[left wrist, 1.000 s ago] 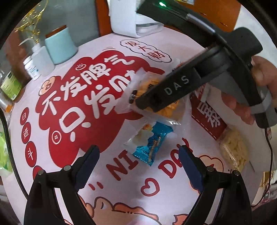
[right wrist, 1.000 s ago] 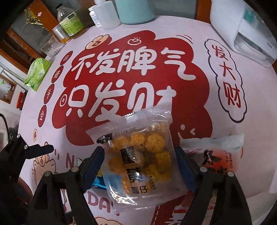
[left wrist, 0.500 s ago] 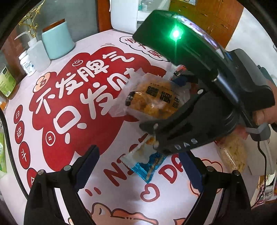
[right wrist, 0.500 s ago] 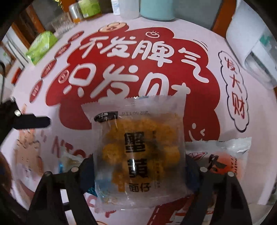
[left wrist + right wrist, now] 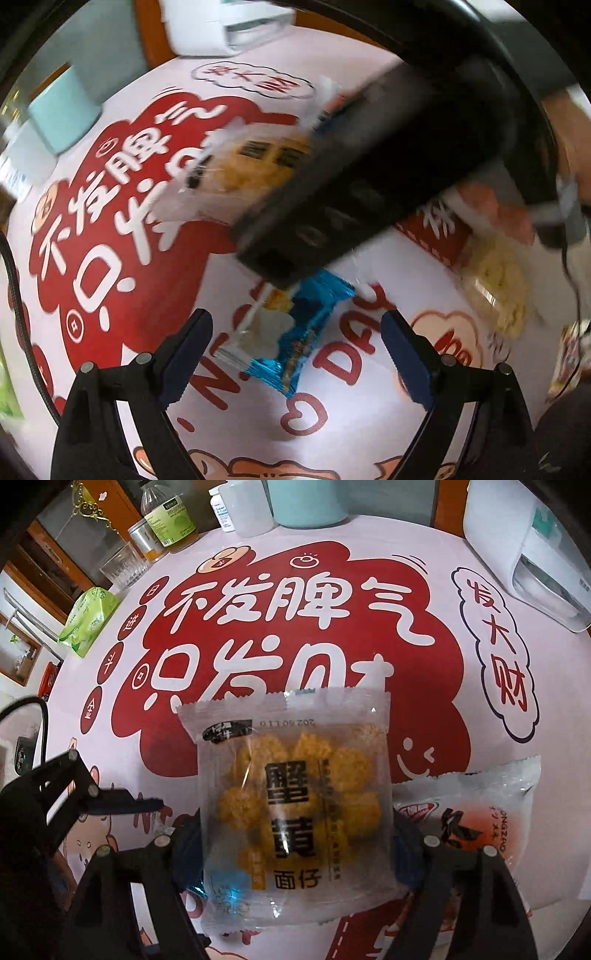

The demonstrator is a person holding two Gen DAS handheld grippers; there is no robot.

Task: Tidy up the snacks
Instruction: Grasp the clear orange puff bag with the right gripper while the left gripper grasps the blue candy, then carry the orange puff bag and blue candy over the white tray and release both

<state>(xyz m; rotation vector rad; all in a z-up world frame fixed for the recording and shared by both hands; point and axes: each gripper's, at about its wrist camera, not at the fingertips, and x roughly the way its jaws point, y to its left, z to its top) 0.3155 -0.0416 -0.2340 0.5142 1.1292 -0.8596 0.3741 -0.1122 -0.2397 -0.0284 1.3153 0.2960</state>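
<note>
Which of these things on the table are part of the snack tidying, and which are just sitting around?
Part of the job: clear packet of yellow snacks in the right gripper; blue-wrapped snack; white and orange packet.

Just lying about: teal canister; drinking glass; green tissue pack; white appliance.

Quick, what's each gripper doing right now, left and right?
Left gripper: open, holding nothing, above the blue snack packet.
Right gripper: shut on the clear packet of yellow snacks, lifted off the table.
</note>
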